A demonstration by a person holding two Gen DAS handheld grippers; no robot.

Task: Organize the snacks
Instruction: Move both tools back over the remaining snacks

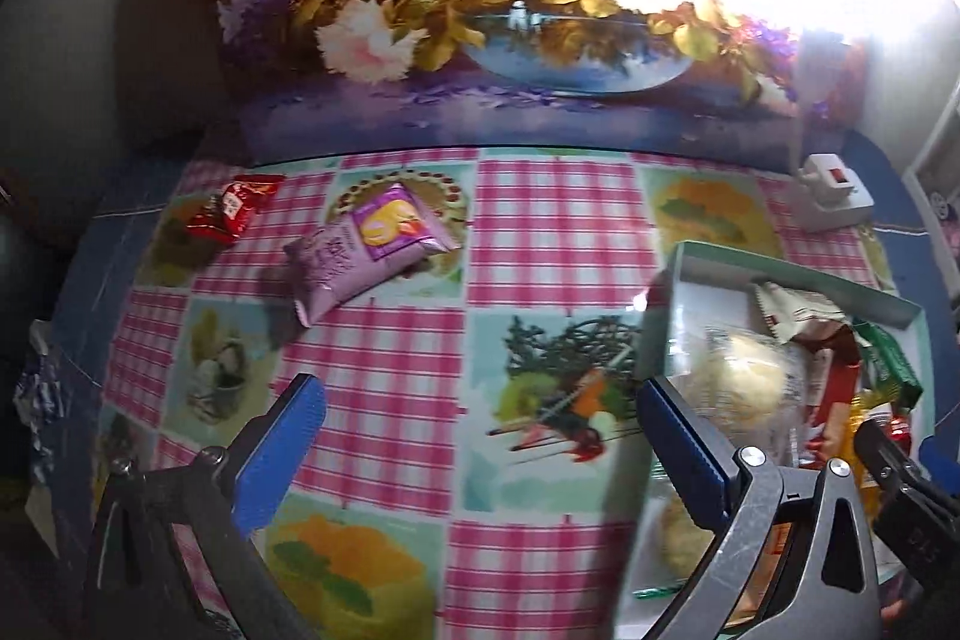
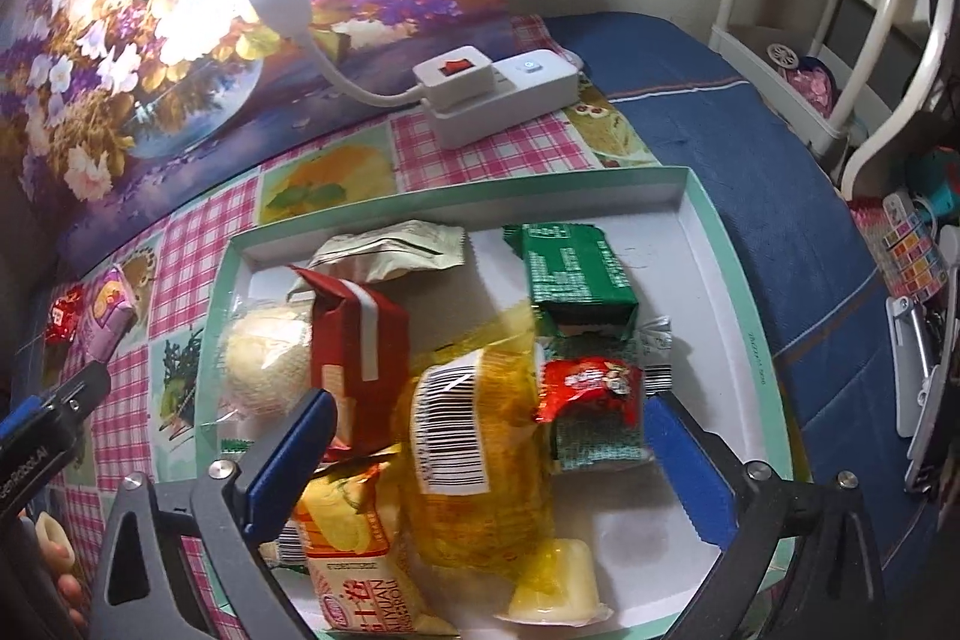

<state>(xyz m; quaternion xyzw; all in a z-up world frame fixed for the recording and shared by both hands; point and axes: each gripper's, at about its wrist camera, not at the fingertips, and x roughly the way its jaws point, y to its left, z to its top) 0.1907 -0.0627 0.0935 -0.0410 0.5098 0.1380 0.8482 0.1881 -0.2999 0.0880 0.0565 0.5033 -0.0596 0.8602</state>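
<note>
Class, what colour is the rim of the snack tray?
Mint green rim on the snack tray, white inside; clearest in the right wrist view.

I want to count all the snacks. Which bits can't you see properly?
- Left view: the tray runs behind the left gripper and the frame edge.
- Right view: the orange packet is cut off at the bottom.
- Both views: lamp glare whitens the flower backdrop.
</note>
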